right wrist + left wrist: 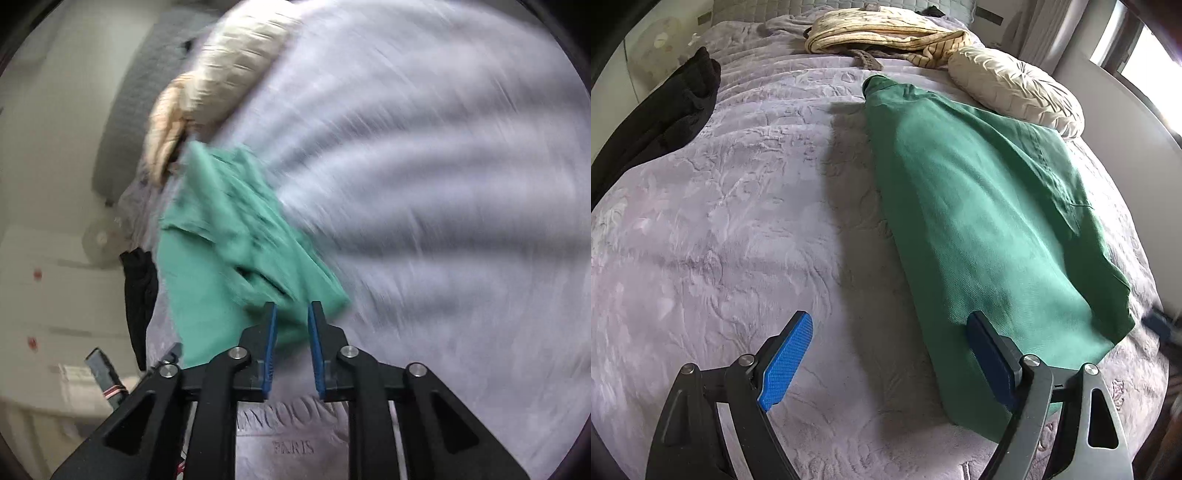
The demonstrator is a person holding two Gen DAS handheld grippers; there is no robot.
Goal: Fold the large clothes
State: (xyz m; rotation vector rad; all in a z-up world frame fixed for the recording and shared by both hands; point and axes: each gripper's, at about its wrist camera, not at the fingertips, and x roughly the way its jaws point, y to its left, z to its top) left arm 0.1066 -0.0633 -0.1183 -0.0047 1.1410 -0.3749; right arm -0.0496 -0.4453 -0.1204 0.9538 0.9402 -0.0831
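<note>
A green garment (979, 221) lies folded lengthwise on the lilac bedspread (731, 229), running from the near edge toward the pillows. My left gripper (890, 332) is open wide, its right finger (988, 350) over the garment's near left edge and its left finger (786, 354) over bare bedspread. In the blurred right wrist view the green garment (229, 251) lies ahead and to the left. My right gripper (291, 317) has a narrow gap between its jaws, with the garment's corner behind them; whether cloth sits between them is unclear.
A cream round pillow (1015, 88) lies beside the garment's far right. A striped cream blanket (886, 37) sits at the headboard. A black garment (665, 110) lies on the bed's left side. A white wall and a window (1145, 66) are to the right.
</note>
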